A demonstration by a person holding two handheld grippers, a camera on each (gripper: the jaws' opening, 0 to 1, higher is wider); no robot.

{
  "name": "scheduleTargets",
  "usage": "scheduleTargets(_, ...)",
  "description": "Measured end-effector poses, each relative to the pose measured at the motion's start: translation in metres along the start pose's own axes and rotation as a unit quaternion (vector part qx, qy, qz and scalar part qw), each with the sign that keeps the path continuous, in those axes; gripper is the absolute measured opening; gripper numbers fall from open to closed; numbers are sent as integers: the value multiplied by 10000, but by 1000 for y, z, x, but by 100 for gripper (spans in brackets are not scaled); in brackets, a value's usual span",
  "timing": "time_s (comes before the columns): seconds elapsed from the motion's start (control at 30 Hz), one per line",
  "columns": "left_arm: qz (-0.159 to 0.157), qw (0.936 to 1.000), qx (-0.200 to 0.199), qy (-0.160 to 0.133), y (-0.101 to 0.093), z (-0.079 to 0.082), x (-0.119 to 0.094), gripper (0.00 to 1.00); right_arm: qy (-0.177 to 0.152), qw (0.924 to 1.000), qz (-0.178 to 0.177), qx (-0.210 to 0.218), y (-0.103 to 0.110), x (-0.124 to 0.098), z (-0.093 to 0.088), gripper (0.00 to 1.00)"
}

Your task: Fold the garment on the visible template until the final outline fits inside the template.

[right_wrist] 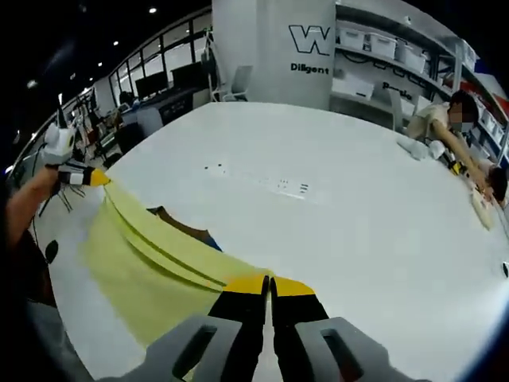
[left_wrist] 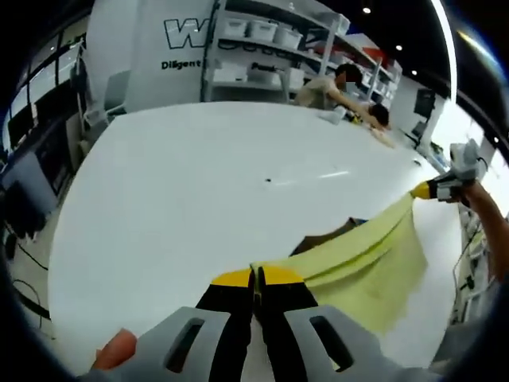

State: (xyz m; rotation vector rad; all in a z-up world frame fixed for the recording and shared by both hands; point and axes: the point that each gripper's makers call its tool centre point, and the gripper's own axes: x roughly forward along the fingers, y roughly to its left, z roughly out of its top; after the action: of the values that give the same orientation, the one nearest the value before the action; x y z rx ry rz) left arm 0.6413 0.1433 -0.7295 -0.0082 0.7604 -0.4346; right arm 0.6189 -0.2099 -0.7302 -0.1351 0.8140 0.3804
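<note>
nearest the lens in the left gripper view, the left gripper has its yellow-tipped jaws pressed together on one corner of the yellow garment. in the right gripper view the right gripper is clamped the same way on the opposite corner. the garment hangs stretched between the two, lifted above the white table, its lower part sagging toward the tabletop in loose folds.

under the garment lies something brown with a blue edge, possibly the template, though too little peeks out to be sure.

to do this step well, i would keep the top edge taut and level so the cloth stays flat, then lower it squarely over the brown patch, letting the hanging edge touch down first and laying the held edge across it. both grips should stay firm until the cloth rests on the table; letting go of one early would likely let the cloth skew.

hard to make out: the garment's full shape, since its far side is folded over and its bottom edge is cut off near the frame's border. the outline of the brown thing is mostly covered. beyond the garment, a person leans over the table's far edge; what they handle is too small to tell.
</note>
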Motion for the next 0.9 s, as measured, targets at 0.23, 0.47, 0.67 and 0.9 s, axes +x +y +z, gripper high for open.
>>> scheduleTargets(0.23,158,9997,-141,139,9,-18,31,0,92,9999,-41,99,-6,26,-17,0)
scheduleTargets(0.47,221,9995,-173,120,12,-25,47,0,166,9997,-102,175,-13,39,-31,0)
scheduleTargets(0.67,309,9994,-72,155,15,-35,55,0,230,9994,-266,32,-18,47,-39,0)
scheduleTargets(0.9,482,9968,635,87,14,-34,57,0,398,9986,-314,-168,-14,53,-51,0)
